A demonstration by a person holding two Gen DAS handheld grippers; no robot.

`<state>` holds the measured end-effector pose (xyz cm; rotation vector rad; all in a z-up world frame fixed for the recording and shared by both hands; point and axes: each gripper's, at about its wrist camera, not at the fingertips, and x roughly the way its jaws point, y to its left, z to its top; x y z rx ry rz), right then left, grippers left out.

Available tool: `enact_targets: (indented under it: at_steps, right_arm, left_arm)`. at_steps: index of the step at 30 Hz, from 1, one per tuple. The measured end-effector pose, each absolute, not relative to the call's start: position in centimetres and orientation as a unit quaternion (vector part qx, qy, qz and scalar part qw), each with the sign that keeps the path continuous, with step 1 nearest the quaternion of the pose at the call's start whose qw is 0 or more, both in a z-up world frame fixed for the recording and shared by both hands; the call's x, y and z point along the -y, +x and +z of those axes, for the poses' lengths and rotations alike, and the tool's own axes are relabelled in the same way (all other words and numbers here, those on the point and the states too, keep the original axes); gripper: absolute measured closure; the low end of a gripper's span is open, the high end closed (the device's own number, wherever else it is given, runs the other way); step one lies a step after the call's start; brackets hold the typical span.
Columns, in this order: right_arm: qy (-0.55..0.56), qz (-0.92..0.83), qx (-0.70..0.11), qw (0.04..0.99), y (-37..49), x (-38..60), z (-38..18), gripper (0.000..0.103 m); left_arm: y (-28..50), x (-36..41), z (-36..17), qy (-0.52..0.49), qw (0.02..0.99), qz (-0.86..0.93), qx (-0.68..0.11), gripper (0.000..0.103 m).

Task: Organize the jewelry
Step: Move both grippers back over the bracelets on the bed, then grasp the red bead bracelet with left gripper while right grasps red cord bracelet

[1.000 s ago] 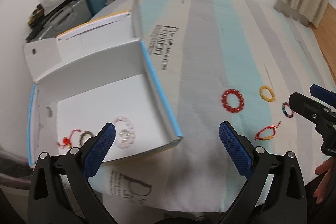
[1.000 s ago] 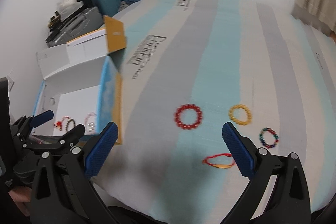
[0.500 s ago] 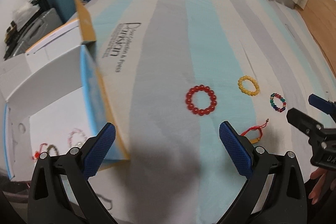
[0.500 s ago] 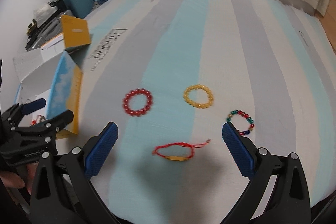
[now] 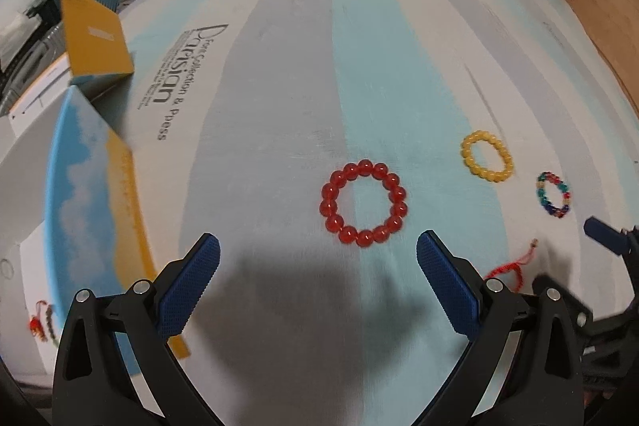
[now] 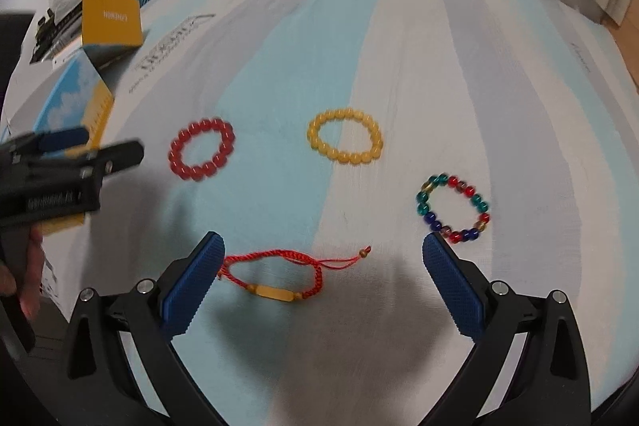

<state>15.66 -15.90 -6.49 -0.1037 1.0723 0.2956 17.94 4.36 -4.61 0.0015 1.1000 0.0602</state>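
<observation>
The open box (image 5: 92,194) lies at the left edge of the striped bedspread (image 5: 279,86), holding a small red cord bracelet and a dark beaded one (image 5: 42,322). Right of the box lie the red bead bracelet (image 5: 364,203), yellow bead bracelet (image 6: 344,140), red cord bracelet (image 6: 275,278) and multicoloured bead bracelet (image 6: 453,209). The left gripper (image 5: 317,280) and right gripper (image 6: 321,278) both hang spread wide, holding nothing.

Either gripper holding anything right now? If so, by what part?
Nothing held. Left gripper is open above the red bead bracelet; right gripper is open over the red cord bracelet, not touching it.
</observation>
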Motion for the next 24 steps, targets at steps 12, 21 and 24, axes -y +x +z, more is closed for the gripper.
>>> enact_targets:
  at_steps: [12, 21, 24]
  right_arm:
    - [-0.044, 0.142, -0.521, 0.841, 15.8, 16.6, -12.6, 0.008]
    - [-0.077, 0.14, -0.488, 0.858, 14.5, 16.1, -13.4, 0.015]
    - [-0.084, 0.141, -0.487, 0.858, 14.3, 15.8, -13.3, 0.022]
  left_arm:
    - [21.6, -4.6, -9.4, 0.001, 0.845, 0.038, -0.534, 0.01]
    - [22.3, -4.3, -11.3, 0.004, 0.841, 0.037, -0.539, 0.024]
    - [22.3, -4.0, -11.5, 0.005, 0.841, 0.029, -0.541, 0.032]
